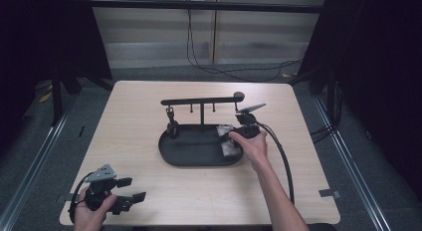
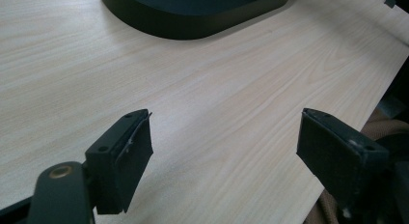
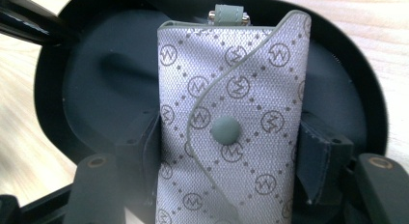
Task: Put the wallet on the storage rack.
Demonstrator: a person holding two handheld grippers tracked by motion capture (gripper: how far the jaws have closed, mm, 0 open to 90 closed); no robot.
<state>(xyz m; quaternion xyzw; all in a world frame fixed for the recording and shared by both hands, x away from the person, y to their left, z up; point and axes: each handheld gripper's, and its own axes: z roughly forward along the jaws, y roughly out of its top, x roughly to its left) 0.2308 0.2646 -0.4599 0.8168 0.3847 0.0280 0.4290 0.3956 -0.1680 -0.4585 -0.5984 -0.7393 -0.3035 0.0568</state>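
The right gripper (image 3: 226, 151) clamps the pouch (image 3: 231, 113) by its sides, long axis upright, directly over the tray (image 3: 96, 79).

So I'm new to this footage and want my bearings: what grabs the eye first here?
The patterned grey key pouch with its snap button, clamped in the right tool over the black oval tray at mid-table. Behind the tray rises a black hook rack. The left tool rests open near the table's front left corner.
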